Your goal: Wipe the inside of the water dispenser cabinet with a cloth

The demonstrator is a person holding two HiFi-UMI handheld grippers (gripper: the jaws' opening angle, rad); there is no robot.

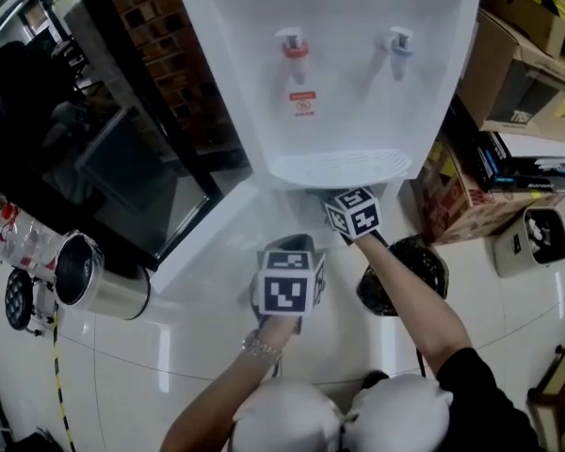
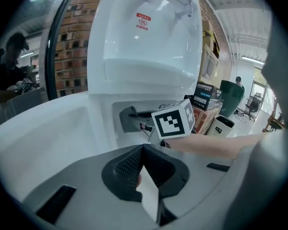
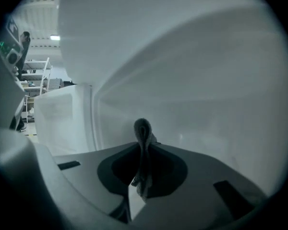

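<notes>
Cloth in the cabinet, right gripper (image 3: 143, 146) pinching it!
At lower centre of the head view it sat tucked under the dispenser (image 1: 330, 64), jaws clamped on a grey cloth (image 3: 142, 128) fold before the white cabinet (image 3: 197, 80) wall; the left gripper (image 2: 143, 150) hung just below-left, jaws pressed together, empty.

A storage and office corner of a large commercial hall, not a home: a white water dispenser (image 1: 339, 83) stands at twelve o'clock on glossy floor tiles (image 1: 169, 365), with a brick wall (image 1: 169, 55) at eleven. Cardboard boxes (image 1: 518, 73) pile up at two o'clock and a steel bin (image 1: 99, 276) sits at nine. Far off, strip lights (image 2: 253, 59) hang under a high ceiling over what look like office chairs (image 2: 253, 104)
</notes>
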